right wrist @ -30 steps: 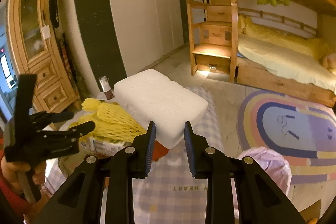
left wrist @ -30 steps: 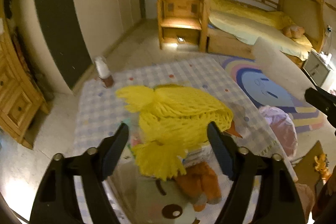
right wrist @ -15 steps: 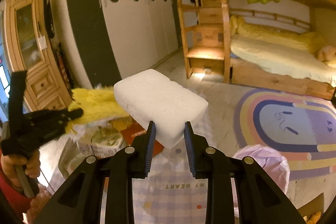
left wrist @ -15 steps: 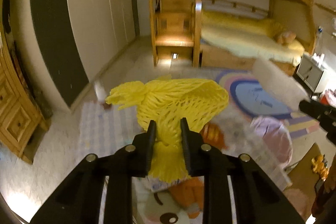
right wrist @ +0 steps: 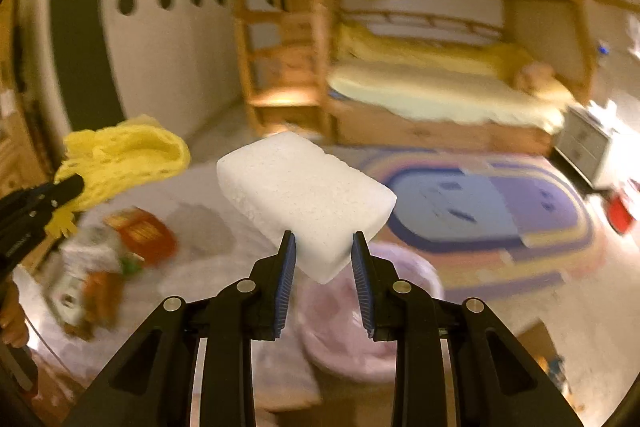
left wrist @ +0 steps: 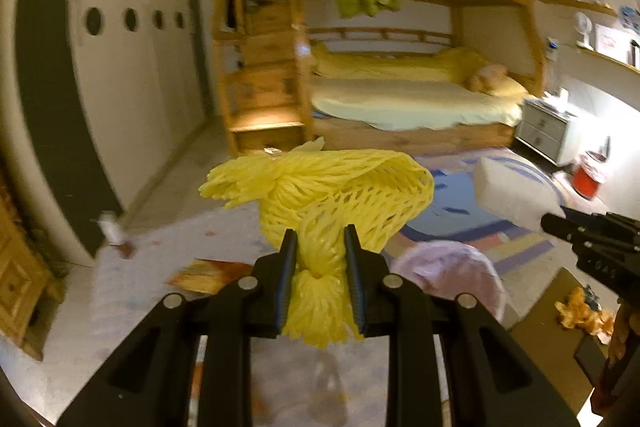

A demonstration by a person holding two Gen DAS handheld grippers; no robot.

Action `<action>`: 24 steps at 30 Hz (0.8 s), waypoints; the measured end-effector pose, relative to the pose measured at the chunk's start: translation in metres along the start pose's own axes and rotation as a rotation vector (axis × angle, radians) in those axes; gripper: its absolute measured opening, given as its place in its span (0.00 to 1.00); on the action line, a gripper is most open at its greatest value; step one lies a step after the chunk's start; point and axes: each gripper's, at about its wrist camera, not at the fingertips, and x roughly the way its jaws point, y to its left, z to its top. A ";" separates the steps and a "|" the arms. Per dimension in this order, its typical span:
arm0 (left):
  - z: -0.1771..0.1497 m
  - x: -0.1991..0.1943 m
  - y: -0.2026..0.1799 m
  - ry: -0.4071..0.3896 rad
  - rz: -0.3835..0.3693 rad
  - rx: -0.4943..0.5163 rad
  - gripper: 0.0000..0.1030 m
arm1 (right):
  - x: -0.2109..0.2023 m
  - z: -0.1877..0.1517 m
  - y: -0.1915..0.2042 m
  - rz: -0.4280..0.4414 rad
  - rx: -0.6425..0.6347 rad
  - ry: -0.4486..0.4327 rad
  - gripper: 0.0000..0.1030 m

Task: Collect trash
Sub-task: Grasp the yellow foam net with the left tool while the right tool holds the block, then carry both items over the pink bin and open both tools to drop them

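L tool [left wrist: 320,251] clamped on yellow foam net [left wrist: 332,195], held in air above tabletop [left wrist: 168,251]. R tool [right wrist: 323,255] clamped on corner of white foam block [right wrist: 304,191], also aloft. Pink bag [right wrist: 360,327] just below and past both tools. Beyond: striped rug [right wrist: 500,215], then bunk bed [left wrist: 412,95]

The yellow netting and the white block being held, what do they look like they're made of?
Yellow netting: probably soft foam mesh, the fruit-sleeve kind. It has a matte, open diamond weave and bunches where the left tongs pinch it.
White block: likely expanded polystyrene foam, with a matte, grainy face and crumbly edges, in the right tongs.
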 end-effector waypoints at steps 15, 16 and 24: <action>-0.001 0.113 -0.100 0.128 -0.150 0.111 0.25 | 0.091 -0.053 -0.080 -0.225 0.086 0.246 0.29; 0.000 0.121 -0.102 0.137 -0.159 0.107 0.25 | 0.097 -0.055 -0.081 -0.224 0.085 0.257 0.29; 0.001 0.139 -0.097 0.175 -0.173 0.059 0.54 | 0.146 -0.059 -0.083 -0.170 0.115 0.329 0.50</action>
